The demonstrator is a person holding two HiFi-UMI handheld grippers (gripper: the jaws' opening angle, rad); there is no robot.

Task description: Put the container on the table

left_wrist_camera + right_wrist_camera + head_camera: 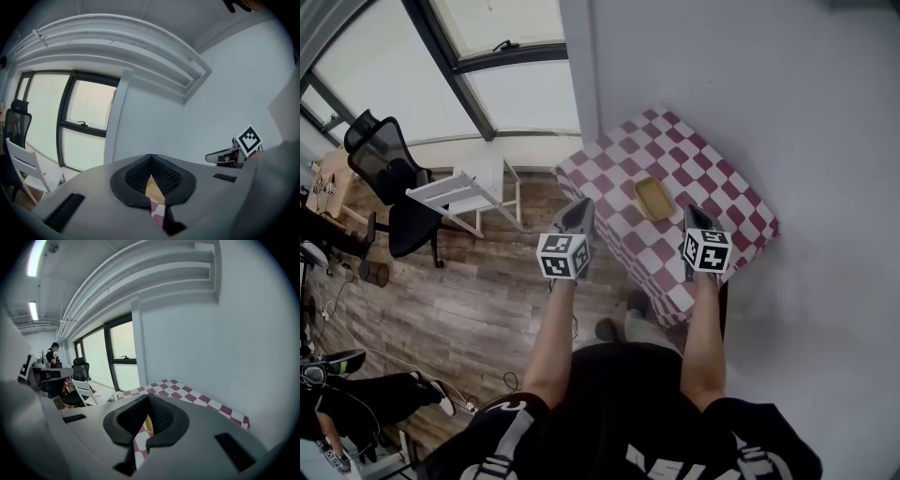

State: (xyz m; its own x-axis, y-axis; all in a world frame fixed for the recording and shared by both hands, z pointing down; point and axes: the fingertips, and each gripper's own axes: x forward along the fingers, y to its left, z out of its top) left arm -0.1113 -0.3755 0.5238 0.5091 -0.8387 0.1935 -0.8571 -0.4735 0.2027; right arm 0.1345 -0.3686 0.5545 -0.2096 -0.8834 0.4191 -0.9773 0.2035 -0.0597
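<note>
Container (654,198) lies flat on the checkered table (724,187), apparently placed already, so left gripper (581,208) and right gripper (696,213) hover at its near edge, jaws together, empty.

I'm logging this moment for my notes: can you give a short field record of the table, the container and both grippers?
table: red-and-white checked cloth, against the wall
container: yellow, shallow, lying on the table, nothing touching it
left gripper: jaws together, empty, by the table's left edge
right gripper: jaws together, empty, right of the container, apart from it
nearby: white chair, black office chair
</note>
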